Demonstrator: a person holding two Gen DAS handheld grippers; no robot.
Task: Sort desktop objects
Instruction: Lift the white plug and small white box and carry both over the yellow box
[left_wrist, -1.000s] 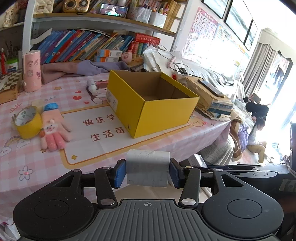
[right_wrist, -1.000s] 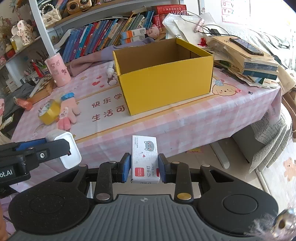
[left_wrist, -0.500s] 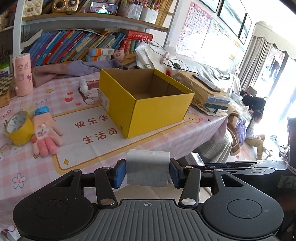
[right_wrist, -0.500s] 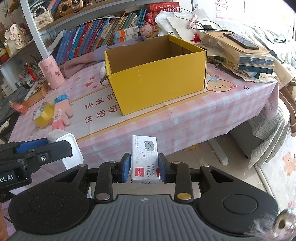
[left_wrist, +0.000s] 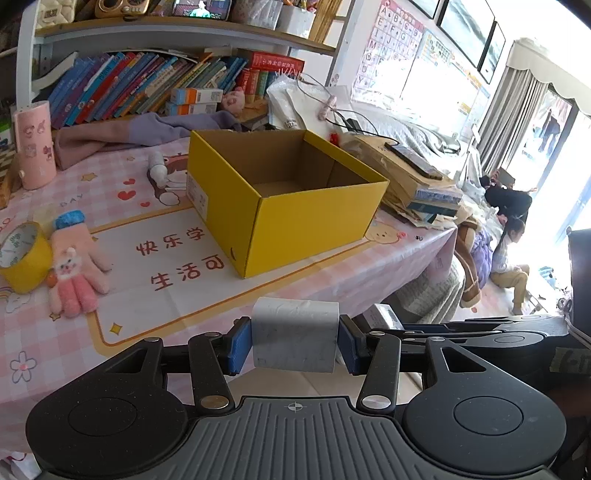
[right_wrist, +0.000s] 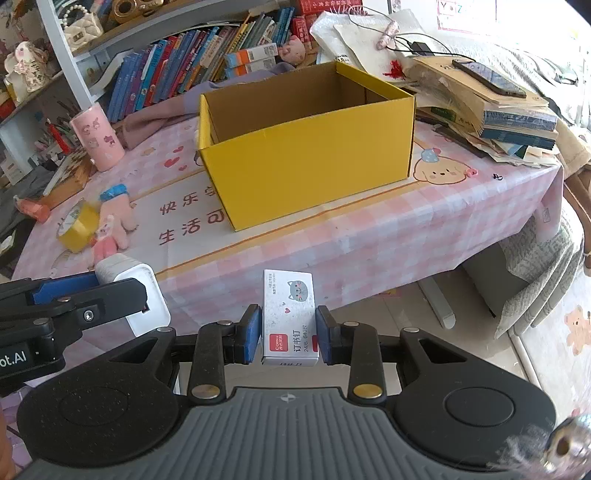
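Each hand-held gripper (left_wrist: 294, 343) is black with blue pads (right_wrist: 253, 334), silver screws and a ribbed grey body.

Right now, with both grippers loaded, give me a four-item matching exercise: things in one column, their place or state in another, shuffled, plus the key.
Things:
1. grey-white rectangular block
2. small white staple box with a cat picture
3. open yellow cardboard box
4. pink knitted glove

Places or states:
A. lying on the pink checked tablecloth beside the yellow tape roll
B. clamped in the right gripper
C. standing empty on the table
D. clamped in the left gripper

Pairs: 1-D, 2-B, 3-C, 4-A
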